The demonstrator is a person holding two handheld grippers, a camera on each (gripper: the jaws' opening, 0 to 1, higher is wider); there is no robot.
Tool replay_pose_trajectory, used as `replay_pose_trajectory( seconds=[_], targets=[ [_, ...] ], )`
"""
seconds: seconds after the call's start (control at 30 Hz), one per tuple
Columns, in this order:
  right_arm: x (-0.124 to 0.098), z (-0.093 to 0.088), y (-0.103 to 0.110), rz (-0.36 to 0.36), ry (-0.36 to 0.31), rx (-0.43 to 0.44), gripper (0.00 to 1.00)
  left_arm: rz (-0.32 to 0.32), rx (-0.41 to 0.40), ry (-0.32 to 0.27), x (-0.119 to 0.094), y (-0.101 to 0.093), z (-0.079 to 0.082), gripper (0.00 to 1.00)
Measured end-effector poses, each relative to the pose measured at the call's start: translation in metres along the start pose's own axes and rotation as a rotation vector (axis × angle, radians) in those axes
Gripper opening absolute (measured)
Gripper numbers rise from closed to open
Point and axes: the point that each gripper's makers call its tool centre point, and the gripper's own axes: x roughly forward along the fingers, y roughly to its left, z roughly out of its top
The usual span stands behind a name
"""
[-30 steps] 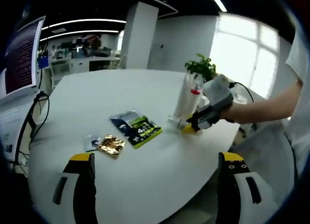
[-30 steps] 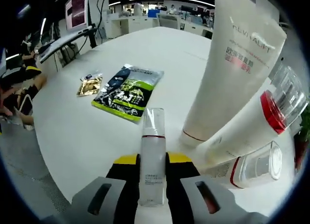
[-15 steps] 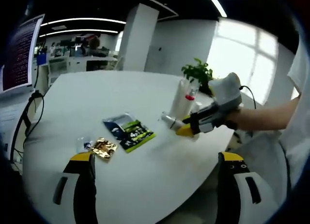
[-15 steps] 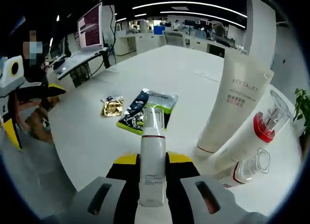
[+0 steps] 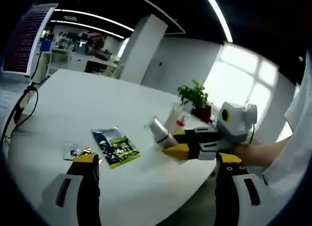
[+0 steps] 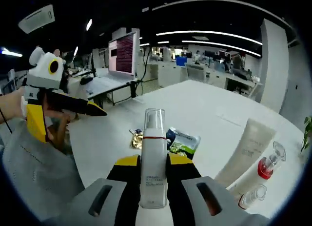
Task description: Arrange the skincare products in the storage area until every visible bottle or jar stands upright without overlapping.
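White round table carries green-and-dark snack packet and gold sachet at centre. Right gripper clenched around clear-capped white lotion bottle, raised above table. Far right: tall white tube standing, red-collared bottles leaning against it. Left gripper released, jaws spread, nothing held.

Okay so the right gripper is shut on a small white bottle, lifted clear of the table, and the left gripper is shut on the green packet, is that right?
Not quite. The left gripper is open and holds nothing: in the left gripper view the green packet lies flat on the table beyond it. The rest stands: the right gripper is shut on the small white bottle, lifted clear of the table.
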Motion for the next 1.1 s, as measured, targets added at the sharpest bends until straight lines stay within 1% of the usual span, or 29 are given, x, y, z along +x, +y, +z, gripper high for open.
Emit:
replay_pose_trajectory(
  seconds=[0.07,0.17,0.3,0.4,0.47,0.53,0.63,0.77,0.8,0.87,0.93,1.0,1.03,1.1],
  targets=[
    [-0.001,0.008,0.006,0.010,-0.022,-0.010,0.19,-0.016,-0.022,-0.019,0.000,-0.004,0.005,0.90],
    [-0.003,0.023,0.016,0.026,-0.060,-0.048,0.19,-0.023,-0.037,-0.036,-0.001,-0.007,0.010,0.87],
    [-0.004,0.032,0.026,0.051,-0.097,-0.070,0.19,-0.024,-0.047,-0.056,-0.002,-0.009,0.015,0.82],
    [-0.003,0.034,0.032,0.062,-0.104,-0.082,0.19,-0.014,-0.045,-0.072,-0.002,-0.008,0.019,0.76],
    [-0.002,0.036,0.038,0.071,-0.110,-0.085,0.19,-0.001,-0.050,-0.092,-0.002,-0.006,0.022,0.68],
    [-0.002,0.038,0.044,0.072,-0.111,-0.119,0.19,0.015,-0.057,-0.109,-0.003,-0.003,0.025,0.62],
    [0.003,0.041,0.051,0.076,-0.109,-0.169,0.19,0.026,-0.076,-0.123,-0.002,0.002,0.025,0.55],
    [0.005,0.045,0.055,0.073,-0.107,-0.227,0.19,0.016,-0.131,-0.163,-0.003,0.004,0.027,0.48],
    [0.006,0.047,0.056,0.070,-0.106,-0.245,0.19,0.012,-0.147,-0.189,-0.005,0.004,0.030,0.46],
    [0.006,0.048,0.056,0.064,-0.105,-0.265,0.19,-0.008,-0.165,-0.222,-0.006,0.001,0.034,0.42],
    [0.004,0.049,0.056,0.057,-0.106,-0.290,0.20,-0.030,-0.186,-0.228,-0.005,-0.002,0.034,0.38],
    [0.005,0.052,0.057,0.046,-0.104,-0.313,0.20,-0.022,-0.178,-0.241,-0.004,-0.002,0.034,0.34],
    [0.002,0.053,0.056,0.040,-0.104,-0.338,0.20,-0.021,-0.178,-0.244,-0.004,-0.002,0.034,0.32],
    [0.001,0.054,0.057,0.038,-0.105,-0.354,0.20,-0.027,-0.196,-0.273,-0.004,-0.003,0.037,0.29]
  ],
)
